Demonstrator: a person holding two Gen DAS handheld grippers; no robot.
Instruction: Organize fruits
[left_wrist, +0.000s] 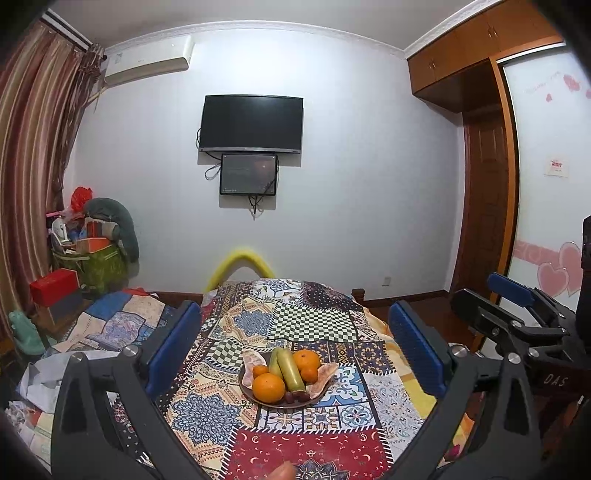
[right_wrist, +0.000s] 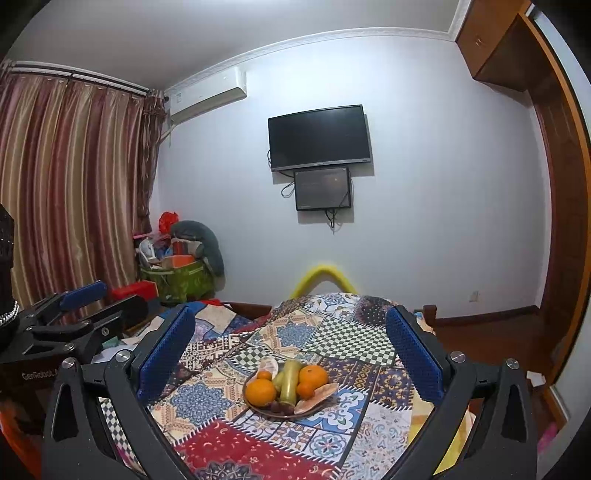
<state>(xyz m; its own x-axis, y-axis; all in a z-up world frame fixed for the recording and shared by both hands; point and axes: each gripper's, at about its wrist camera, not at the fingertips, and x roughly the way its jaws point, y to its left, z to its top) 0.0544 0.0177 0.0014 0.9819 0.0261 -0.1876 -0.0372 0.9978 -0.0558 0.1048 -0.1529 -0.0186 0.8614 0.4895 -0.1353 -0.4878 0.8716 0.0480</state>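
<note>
A round plate (left_wrist: 255, 398) (right_wrist: 251, 405) of fruit stands on a table with a patchwork cloth (left_wrist: 207, 410) (right_wrist: 199, 398). It holds oranges (left_wrist: 269, 387) (right_wrist: 260, 392), a yellow-green long fruit (left_wrist: 291, 369) (right_wrist: 289, 380), dark grapes (left_wrist: 295, 397) (right_wrist: 277, 406) and pale slices (left_wrist: 322, 380) (right_wrist: 317, 398). My left gripper (left_wrist: 295, 343) is open and empty, held above and short of the plate. My right gripper (right_wrist: 291, 347) is open and empty too, beside the left one; it shows at the right edge of the left wrist view (left_wrist: 517, 306).
A yellow padded chair back (left_wrist: 242, 264) (right_wrist: 325, 275) rises behind the table. A cluttered bed (left_wrist: 74, 339) and a green bag of things (left_wrist: 99, 266) (right_wrist: 181, 277) lie to the left. A wooden wardrobe (left_wrist: 487, 184) stands at the right.
</note>
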